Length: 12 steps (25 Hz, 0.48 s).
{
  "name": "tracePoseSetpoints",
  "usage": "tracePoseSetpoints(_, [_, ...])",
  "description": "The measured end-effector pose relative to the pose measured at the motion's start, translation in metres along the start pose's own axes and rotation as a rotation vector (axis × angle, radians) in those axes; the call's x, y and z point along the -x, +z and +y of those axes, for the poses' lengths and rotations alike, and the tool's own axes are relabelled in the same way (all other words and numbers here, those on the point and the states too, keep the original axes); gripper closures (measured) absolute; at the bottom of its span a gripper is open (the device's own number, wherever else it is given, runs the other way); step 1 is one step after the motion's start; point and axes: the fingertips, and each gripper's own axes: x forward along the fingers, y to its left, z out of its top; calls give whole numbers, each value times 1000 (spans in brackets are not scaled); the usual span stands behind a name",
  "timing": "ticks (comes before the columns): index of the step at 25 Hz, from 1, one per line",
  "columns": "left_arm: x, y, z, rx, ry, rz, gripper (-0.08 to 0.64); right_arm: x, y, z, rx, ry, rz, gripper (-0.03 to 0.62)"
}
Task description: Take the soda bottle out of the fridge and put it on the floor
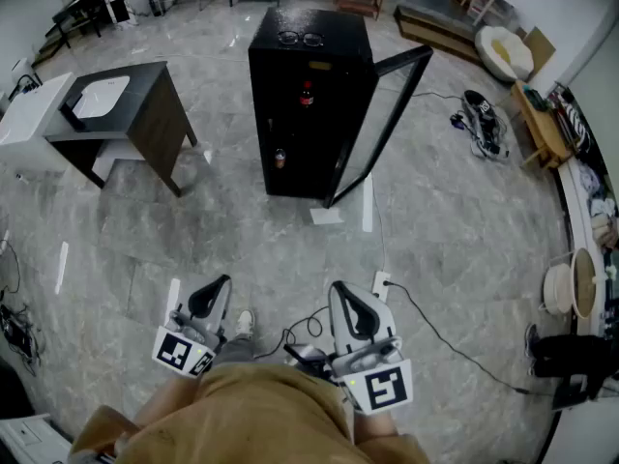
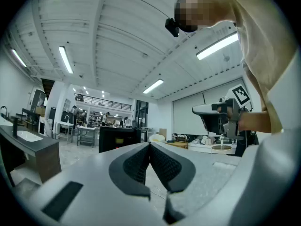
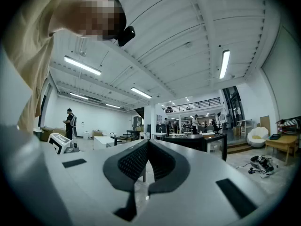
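Item 1. Fridge: black, upright on the floor, well ahead of the person. Its glass door is swung wide open to the right.

Item 2. Soda bottle: dark with a red label, upright on an upper shelf inside the fridge. A smaller container stands on a lower shelf, towards the left wall.

Item 3. Left gripper: held low in front of the person, well apart from the fridge. Jaws together, ribbed pads touching at the tips, nothing between them.

Item 4. Right gripper: beside the left one, likewise well short of the fridge. Jaws together and empty.

Item 5. Bench: dark, left of the fridge, carrying a white basin.

Item 6. Sundries: a pair of shoes on the floor right of the door; a black cable trailing across the floor near the right gripper.
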Motion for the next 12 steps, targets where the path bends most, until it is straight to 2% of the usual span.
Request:
tracePoseSetpoints(6, [33,0,-38,9,26,37,557,49,-2,7,-37,10,28,592])
tracePoseSetpoints(9, [43,1,-33,-8,44,47,557,47,-9,9,-51,20,36,592])
tracePoseSetpoints(12, [46,-4,-15,8,64,62,557,32,-8,16,-47,36,37,592])
